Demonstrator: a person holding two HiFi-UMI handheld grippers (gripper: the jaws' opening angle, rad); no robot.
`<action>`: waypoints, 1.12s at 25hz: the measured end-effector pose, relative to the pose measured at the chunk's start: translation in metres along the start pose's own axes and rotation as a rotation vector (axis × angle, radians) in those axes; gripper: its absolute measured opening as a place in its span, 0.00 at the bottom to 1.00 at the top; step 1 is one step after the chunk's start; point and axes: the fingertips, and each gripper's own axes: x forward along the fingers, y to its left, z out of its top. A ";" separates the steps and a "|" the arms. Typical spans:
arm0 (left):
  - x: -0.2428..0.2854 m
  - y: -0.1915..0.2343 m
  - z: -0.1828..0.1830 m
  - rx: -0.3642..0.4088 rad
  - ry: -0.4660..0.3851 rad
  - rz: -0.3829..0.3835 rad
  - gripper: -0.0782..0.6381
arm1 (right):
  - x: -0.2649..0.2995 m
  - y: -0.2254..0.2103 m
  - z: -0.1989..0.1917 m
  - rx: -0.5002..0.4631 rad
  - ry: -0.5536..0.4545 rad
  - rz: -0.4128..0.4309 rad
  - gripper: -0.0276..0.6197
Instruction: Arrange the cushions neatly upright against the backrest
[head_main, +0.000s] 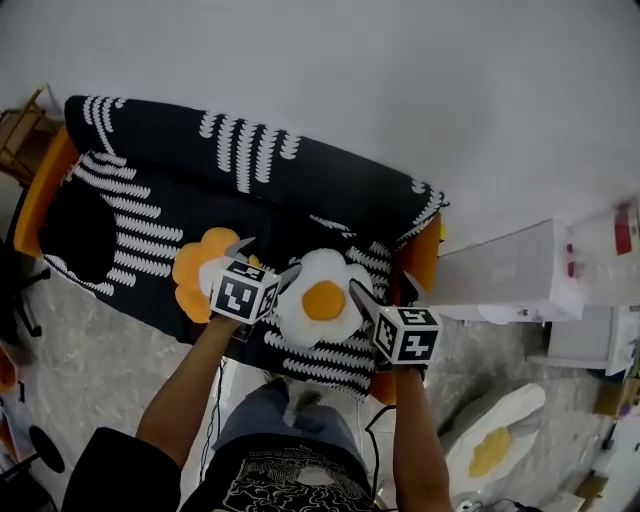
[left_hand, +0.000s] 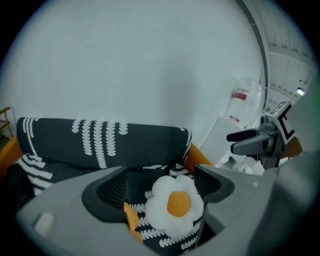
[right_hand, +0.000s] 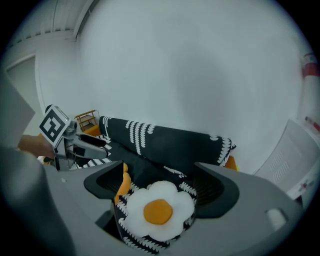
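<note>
Egg cushion (right_hand: 159, 216) beyond parted jaws

1 wooden rack (head_main: 22, 130) at far left, 1 white ribbed unit (head_main: 505, 270) at right, speckled floor (head_main: 110, 350)

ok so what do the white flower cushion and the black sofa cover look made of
White cushion: likely plush fabric over soft stuffing. It looks matte and fuzzy, with puffy rounded petals and an orange centre. Cover: soft matte cloth, probably knitted or woven, since it drapes and creases over the orange sofa. Whether its white pattern is printed or stitched can't be told.
</note>
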 end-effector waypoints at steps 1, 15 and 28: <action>0.007 0.001 -0.007 -0.006 0.015 -0.006 0.69 | 0.006 -0.002 -0.006 0.000 0.011 0.002 0.76; 0.109 0.009 -0.134 -0.105 0.247 -0.012 0.69 | 0.105 -0.050 -0.117 0.020 0.168 0.070 0.76; 0.192 0.025 -0.231 -0.186 0.399 0.032 0.69 | 0.205 -0.105 -0.213 0.015 0.295 0.134 0.76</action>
